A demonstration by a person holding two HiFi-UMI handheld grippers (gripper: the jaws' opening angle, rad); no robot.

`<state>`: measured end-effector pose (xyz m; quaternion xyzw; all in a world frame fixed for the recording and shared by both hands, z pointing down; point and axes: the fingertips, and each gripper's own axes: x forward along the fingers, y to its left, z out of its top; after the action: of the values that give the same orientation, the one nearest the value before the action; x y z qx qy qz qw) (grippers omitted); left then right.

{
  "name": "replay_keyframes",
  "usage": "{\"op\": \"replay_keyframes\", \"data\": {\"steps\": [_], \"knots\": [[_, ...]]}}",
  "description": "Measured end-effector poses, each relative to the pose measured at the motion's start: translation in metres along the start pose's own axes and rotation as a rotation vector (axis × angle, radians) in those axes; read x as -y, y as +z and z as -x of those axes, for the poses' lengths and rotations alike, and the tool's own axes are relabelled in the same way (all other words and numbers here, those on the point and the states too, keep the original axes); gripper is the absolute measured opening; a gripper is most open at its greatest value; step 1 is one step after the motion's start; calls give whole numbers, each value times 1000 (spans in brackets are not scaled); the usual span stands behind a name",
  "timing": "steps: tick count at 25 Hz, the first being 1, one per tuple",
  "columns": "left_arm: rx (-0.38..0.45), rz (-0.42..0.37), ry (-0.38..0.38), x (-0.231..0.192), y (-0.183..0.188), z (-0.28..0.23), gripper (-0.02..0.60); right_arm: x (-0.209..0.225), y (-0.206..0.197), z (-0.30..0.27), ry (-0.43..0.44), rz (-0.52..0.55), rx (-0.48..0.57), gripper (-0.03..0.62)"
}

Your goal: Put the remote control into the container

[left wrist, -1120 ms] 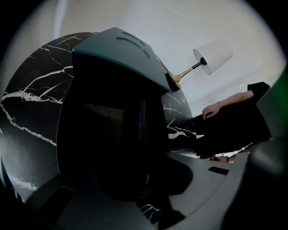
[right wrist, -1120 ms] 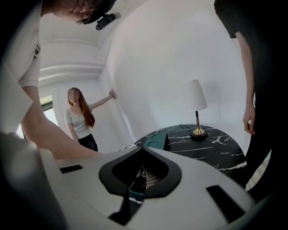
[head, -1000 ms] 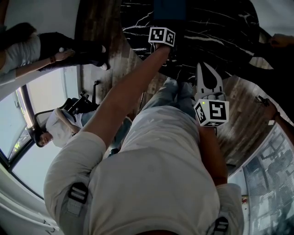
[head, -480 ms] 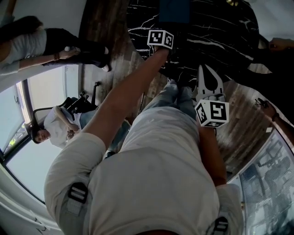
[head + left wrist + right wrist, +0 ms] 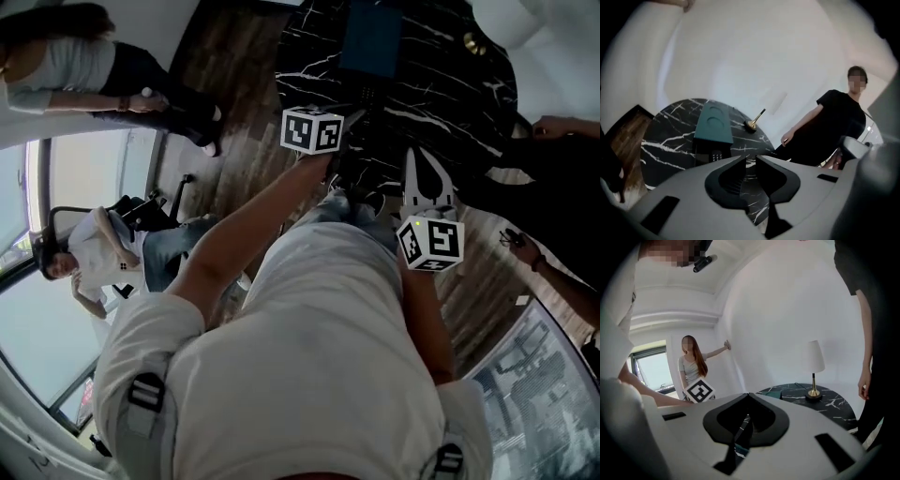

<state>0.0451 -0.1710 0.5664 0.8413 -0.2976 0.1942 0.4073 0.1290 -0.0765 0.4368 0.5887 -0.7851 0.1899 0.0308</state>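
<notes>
Approach stage: neither tool has taken hold. Left gripper [image 5: 750, 158] hangs above the black marble table [image 5: 665, 140], its jaws a little apart and empty. Right gripper [image 5: 748, 394] has its jaws together on nothing. Remote control [image 5: 708, 154], dark and slim with pale buttons, lies on the table just beside the teal container [image 5: 712, 123], possibly touching it. Next move, in my judgement, calls for lowering the left jaws across the remote's narrow sides.

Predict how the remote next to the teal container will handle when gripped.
The remote looks like a thin, rigid slab lying flat on the marble table, so it is probably stiff and light, and unlikely to roll. Its low profile may make edge pinching awkward. The polished-looking tabletop suggests it might slide if pushed.
</notes>
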Motion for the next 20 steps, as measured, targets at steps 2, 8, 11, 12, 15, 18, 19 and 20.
{"op": "replay_keyframes", "data": {"steps": [2, 8, 11, 12, 15, 18, 19, 20], "knots": [[87, -94, -22, 30, 18, 29, 72, -5, 11, 3, 16, 13, 14, 11], [329, -317, -79, 113, 50, 101, 7, -28, 39, 16, 98, 72, 41, 11], [448, -416, -89, 146, 61, 130, 6, -41, 54, 25, 143, 114, 63, 11], [482, -449, -92, 157, 63, 139, 6, -46, 60, 29, 158, 130, 74, 11], [569, -558, -98, 187, 69, 164, 6, -58, 78, 40, 172, 167, 111, 11], [602, -668, -94, 209, 71, 179, 6, -64, 86, 50, 162, 187, 146, 11], [596, -681, -94, 211, 70, 179, 6, -65, 87, 50, 161, 188, 150, 10], [590, -679, -96, 212, 69, 178, 6, -67, 86, 50, 161, 187, 149, 11]]}}
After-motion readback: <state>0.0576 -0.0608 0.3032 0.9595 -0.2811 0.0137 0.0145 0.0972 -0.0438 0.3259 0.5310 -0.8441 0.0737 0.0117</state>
